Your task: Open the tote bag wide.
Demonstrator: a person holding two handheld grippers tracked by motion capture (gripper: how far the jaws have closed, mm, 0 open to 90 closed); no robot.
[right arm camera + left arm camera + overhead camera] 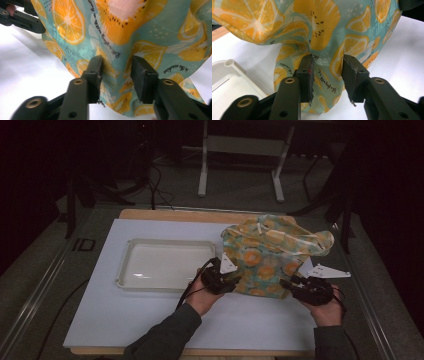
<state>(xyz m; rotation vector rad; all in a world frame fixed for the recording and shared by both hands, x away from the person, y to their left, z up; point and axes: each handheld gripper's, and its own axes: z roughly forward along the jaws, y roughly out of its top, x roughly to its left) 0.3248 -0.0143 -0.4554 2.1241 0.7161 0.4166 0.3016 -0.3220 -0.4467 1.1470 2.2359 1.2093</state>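
Note:
A fabric bag (265, 255), teal with orange-slice print, stands on the right half of the white board (100, 320). My left gripper (235, 282) is at the bag's lower left corner. In the left gripper view its jaws (327, 72) hold a bunched fold of the bag (324, 37) between the pads. My right gripper (287, 282) is at the bag's lower right corner. In the right gripper view its jaws (116, 72) pinch a creased fold of the bag (150, 32). The other gripper (22, 20) shows at the top left of that view.
A shallow white tray (125, 265) lies on the board left of the bag, its corner near my left gripper (227, 75). The board sits on a wooden table. Metal table legs (202, 175) and cables stand on the floor beyond.

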